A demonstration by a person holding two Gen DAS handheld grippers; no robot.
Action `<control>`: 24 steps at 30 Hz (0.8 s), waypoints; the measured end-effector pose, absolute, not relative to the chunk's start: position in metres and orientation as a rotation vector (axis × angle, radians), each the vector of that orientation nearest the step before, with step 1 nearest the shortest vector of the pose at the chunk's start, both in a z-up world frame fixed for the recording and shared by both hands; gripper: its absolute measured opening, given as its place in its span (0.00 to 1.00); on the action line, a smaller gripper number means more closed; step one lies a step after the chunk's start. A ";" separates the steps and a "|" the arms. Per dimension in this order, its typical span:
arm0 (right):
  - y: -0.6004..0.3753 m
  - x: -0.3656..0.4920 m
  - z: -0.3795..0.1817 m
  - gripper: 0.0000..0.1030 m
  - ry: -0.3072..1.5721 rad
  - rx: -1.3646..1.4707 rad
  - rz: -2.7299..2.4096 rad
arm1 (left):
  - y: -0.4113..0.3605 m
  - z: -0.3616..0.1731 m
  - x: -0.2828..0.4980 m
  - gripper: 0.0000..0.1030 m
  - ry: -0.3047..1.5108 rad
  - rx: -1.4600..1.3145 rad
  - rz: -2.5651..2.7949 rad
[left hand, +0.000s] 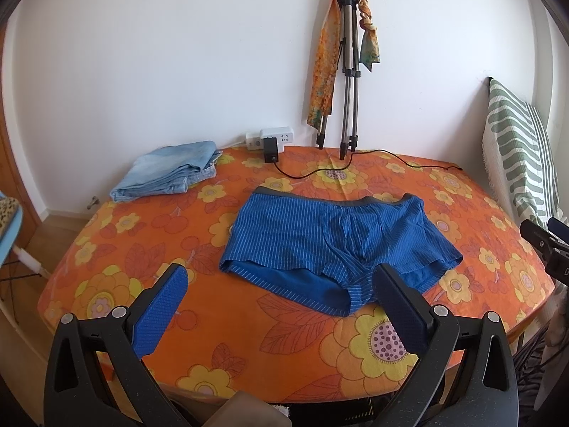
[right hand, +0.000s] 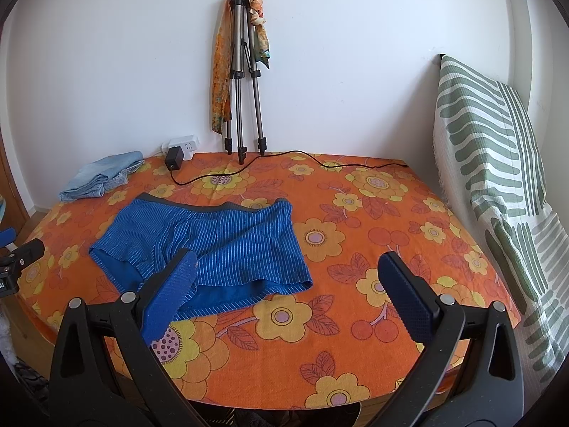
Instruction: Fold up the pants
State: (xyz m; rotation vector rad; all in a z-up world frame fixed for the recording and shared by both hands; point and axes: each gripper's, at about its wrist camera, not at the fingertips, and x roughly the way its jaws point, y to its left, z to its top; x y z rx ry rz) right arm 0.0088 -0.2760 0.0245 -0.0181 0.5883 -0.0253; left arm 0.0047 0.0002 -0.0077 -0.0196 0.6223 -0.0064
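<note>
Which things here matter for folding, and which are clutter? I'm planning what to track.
For the job:
blue striped shorts
left tool
right tool

Just lying about:
folded jeans
tripod
scarf
power strip
striped towel

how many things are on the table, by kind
clothing: 2, blue striped shorts and folded pale denim
tripod: 1, tripod
power gear: 2, power strip and black adapter
total: 5
</note>
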 end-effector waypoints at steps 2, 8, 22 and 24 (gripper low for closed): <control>-0.276 0.009 0.025 1.00 0.587 -0.020 -0.027 | 0.001 -0.008 0.004 1.00 0.622 -0.020 -0.007; -0.276 0.009 0.025 1.00 0.588 -0.019 -0.024 | 0.001 -0.008 0.005 1.00 0.622 -0.022 -0.006; -0.277 0.010 0.024 1.00 0.588 -0.021 -0.030 | -0.002 -0.011 0.009 1.00 0.632 -0.020 -0.014; -0.277 0.010 0.024 1.00 0.588 -0.020 -0.031 | -0.003 -0.011 0.009 1.00 0.634 -0.021 -0.016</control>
